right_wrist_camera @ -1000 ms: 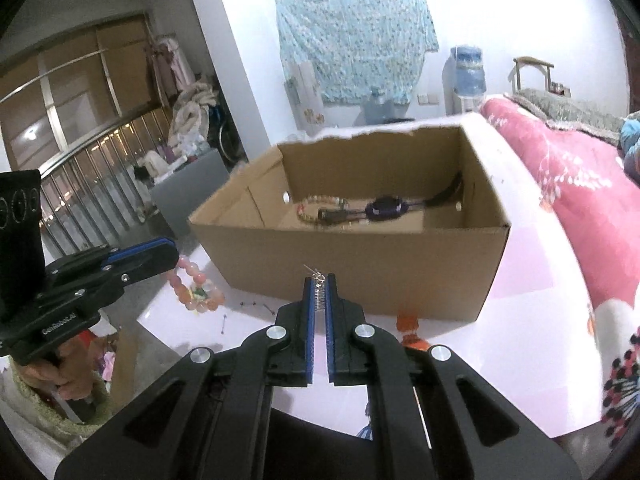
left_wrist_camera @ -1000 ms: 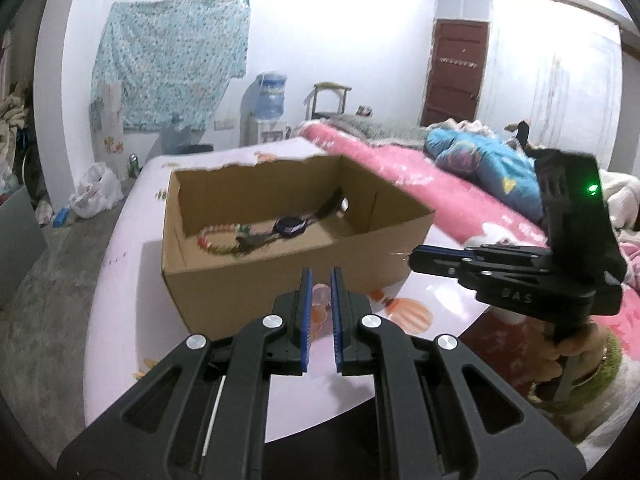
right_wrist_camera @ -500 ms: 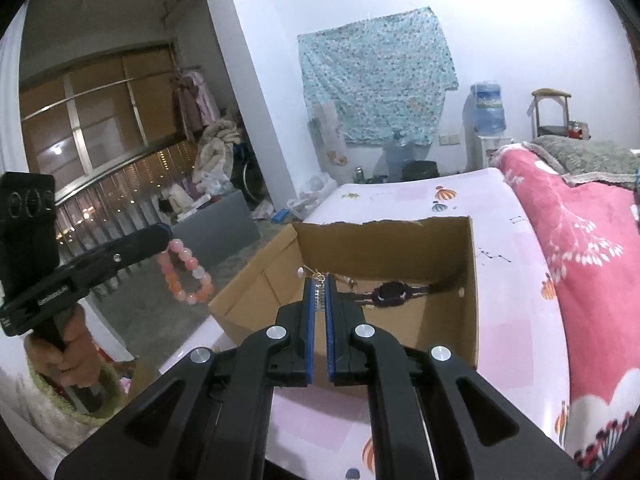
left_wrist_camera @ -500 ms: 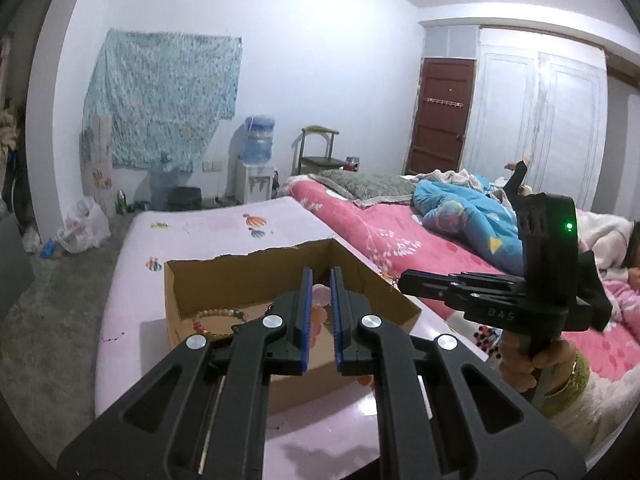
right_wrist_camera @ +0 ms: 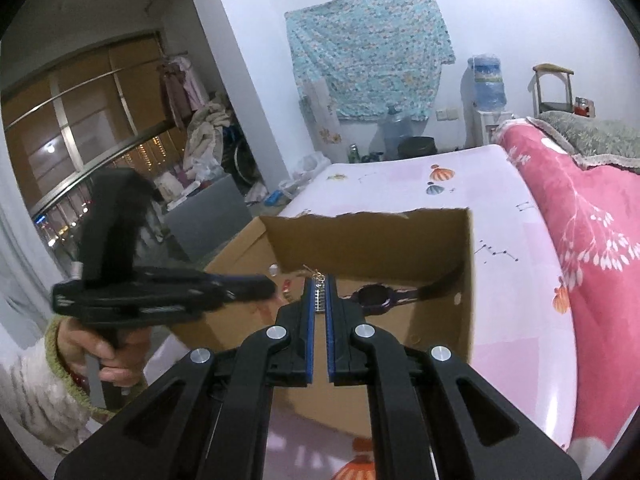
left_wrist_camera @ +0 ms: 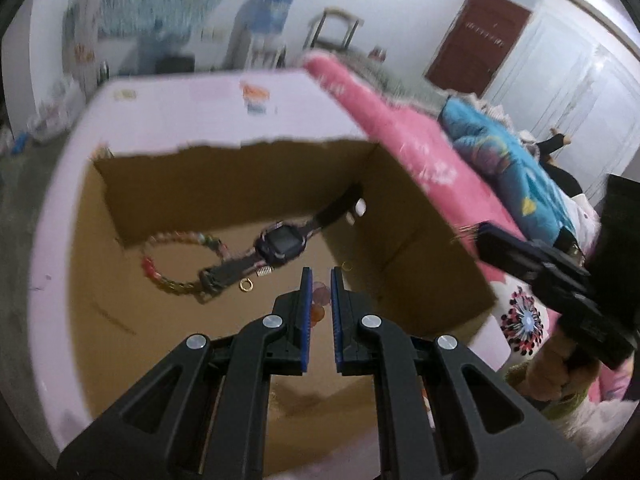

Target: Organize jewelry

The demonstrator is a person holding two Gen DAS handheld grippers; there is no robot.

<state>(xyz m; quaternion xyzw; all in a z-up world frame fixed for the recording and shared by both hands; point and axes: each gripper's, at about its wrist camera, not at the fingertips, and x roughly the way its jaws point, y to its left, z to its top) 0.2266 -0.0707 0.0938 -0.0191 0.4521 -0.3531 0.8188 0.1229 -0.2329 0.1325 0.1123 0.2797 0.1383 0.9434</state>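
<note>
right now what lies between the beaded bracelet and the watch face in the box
In the left wrist view, only bare cardboard floor of the box lies between the beaded bracelet and the watch face; the strap's lower end lies against the bracelet.

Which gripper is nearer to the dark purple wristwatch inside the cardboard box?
Left. The left gripper, holding a pink bead bracelet, hangs inside the cardboard box, just beside the dark purple wristwatch. The right gripper, pinching a small metal earring, is by the box's near wall.

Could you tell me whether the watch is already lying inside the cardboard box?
Yes, the watch lies on the floor of the cardboard box, beside a beaded bracelet.
</note>
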